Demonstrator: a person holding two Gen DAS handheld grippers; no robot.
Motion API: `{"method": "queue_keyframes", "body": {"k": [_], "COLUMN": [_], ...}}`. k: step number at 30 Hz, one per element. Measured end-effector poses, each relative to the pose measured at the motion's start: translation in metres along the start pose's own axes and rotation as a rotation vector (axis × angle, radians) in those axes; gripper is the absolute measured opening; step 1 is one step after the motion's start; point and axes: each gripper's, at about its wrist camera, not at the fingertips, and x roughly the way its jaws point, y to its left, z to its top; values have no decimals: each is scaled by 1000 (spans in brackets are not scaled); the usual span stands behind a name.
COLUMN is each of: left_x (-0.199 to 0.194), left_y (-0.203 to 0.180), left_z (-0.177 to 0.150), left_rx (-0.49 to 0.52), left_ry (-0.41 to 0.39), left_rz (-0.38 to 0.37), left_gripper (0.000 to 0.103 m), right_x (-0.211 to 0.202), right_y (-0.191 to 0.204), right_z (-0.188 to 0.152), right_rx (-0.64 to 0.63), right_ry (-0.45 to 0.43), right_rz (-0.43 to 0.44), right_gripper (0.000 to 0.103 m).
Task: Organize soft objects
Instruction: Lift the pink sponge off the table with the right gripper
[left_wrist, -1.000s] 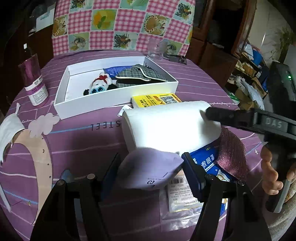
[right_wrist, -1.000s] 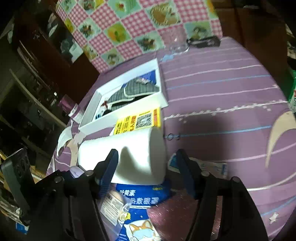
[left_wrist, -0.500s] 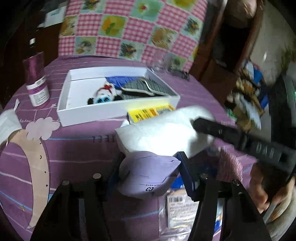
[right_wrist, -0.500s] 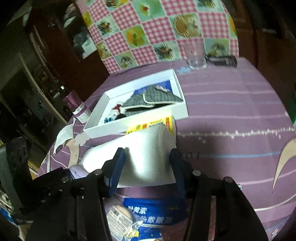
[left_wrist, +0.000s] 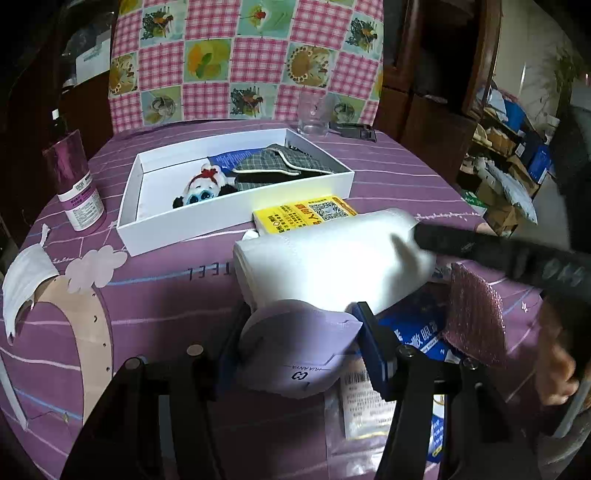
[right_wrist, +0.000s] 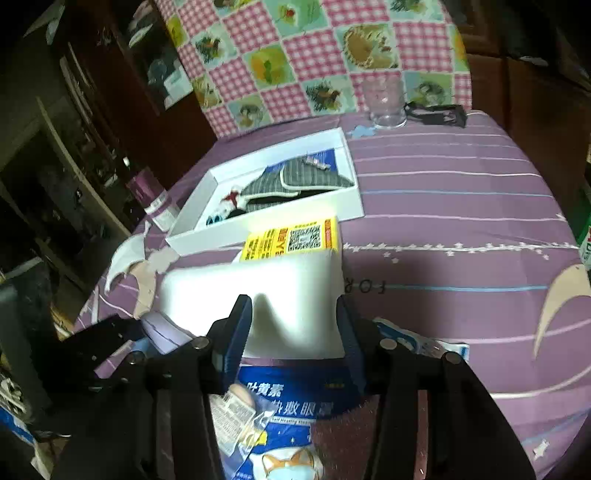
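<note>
Between my two tongs, at the near edge of the bench, both soft things are now gripped. A second ago my left tongs stood wider around the lilac face mask; now they are narrowed about halfway and both blue pads press its folded sides. My right tongs are closing on the white foam pad, which sits pinched between them and looks lifted a little off the blue eye-mask packet. That suggests the picking step is done and carrying comes next. My target, I judge, is the white box at 11 o'clock from the mask, already holding a panda plush and grey checked cloth. A yellow card lies between pad and box.
</note>
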Motion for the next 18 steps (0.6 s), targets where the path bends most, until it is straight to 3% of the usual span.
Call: {"method": "queue_keyframes", "body": {"k": [7, 12, 18], "left_x": [-17, -21, -32], "left_y": [-5, -4, -4], "left_z": [-5, -10, -19], "left_rx": [30, 31, 24], "left_ry": [-12, 2, 6], "left_rz": [-17, -37, -75], "left_gripper": [49, 44, 42], "right_x": [-46, -47, -40], "right_y": [-19, -33, -50], "right_z": [-14, -39, -56], "right_rx": [42, 45, 93], "right_ry": [3, 62, 138], "right_rz": [-30, -110, -143], "right_gripper": [62, 62, 62]}}
